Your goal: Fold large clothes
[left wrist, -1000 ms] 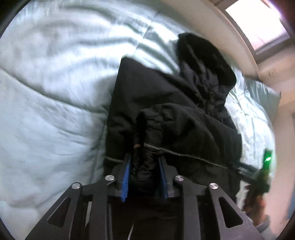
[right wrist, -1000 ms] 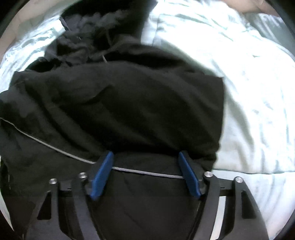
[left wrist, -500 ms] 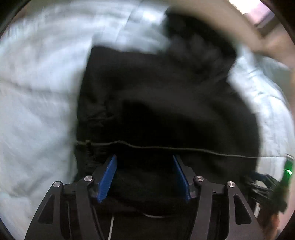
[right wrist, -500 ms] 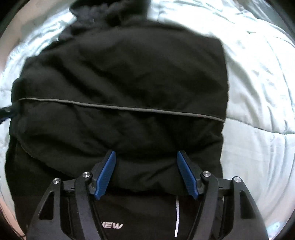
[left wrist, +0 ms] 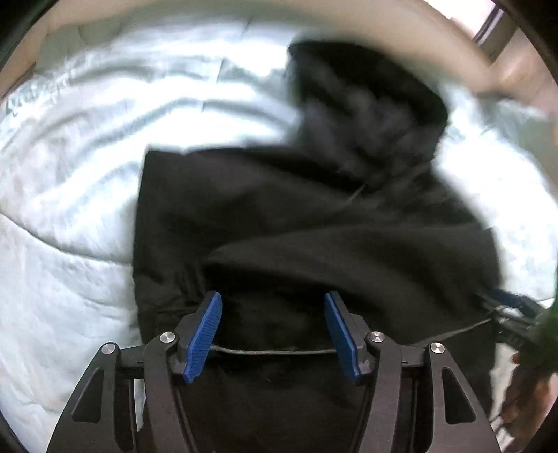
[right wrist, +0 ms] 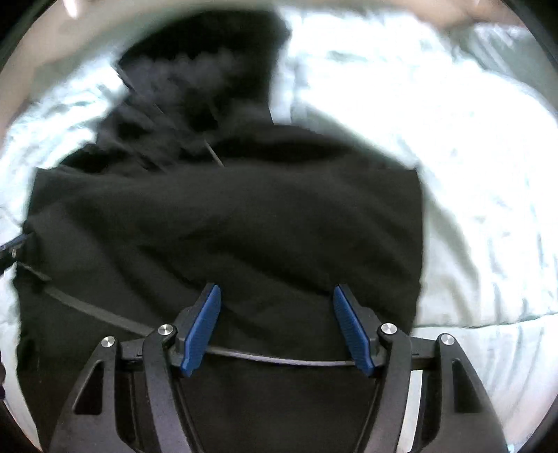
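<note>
A black hooded jacket (left wrist: 296, 223) lies on a pale quilt (left wrist: 69, 195), its hood (left wrist: 366, 104) at the far end. My left gripper (left wrist: 272, 303) points down over the near part of the jacket, open, its blue pads wide apart with only loose fabric below them. In the right wrist view the same jacket (right wrist: 244, 223) fills the middle with the hood (right wrist: 202, 80) at the top. My right gripper (right wrist: 277, 296) hangs open above it, and a thin grey hem line runs across between its fingers. Both views are blurred.
The quilt (right wrist: 470, 167) spreads wide to the left and right of the jacket. The other gripper and a hand (left wrist: 526, 393) show at the right edge of the left wrist view. A wall and window corner (left wrist: 495, 28) sit beyond the bed.
My left gripper has let go of the bunched jacket fabric and its jaws now stand wide. The lifted part lies folded over the body. The right gripper stays open over the jacket.
</note>
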A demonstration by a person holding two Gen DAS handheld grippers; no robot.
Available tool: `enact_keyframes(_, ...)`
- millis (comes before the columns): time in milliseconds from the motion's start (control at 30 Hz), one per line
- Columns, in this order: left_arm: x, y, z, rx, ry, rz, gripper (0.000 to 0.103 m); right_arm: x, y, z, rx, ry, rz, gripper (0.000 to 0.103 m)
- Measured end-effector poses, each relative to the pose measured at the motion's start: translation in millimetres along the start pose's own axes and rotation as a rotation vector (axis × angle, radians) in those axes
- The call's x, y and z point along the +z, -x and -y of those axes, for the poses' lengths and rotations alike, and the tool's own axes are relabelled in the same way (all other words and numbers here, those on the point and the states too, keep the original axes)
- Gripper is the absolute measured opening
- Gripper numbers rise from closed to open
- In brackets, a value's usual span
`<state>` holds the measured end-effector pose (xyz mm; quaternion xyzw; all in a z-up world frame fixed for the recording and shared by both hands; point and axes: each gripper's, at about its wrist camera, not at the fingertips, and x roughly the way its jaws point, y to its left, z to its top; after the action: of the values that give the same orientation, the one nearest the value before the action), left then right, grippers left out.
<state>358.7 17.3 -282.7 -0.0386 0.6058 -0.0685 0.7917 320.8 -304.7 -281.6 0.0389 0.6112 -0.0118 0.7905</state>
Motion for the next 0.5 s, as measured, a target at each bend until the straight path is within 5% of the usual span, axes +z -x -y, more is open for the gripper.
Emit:
enact_keyframes(167, -2, -29, 17, 0.104, -0.089, -0.029, 0.062, -4, -18, -7, -0.047, 0.041, -0.007, 0.073)
enact_keyframes(500, -3, 12, 10, 0.004, -0.070, 0.021, 0.062, -3, 0, -2, -0.018, 0.031, -0.036, 0.073)
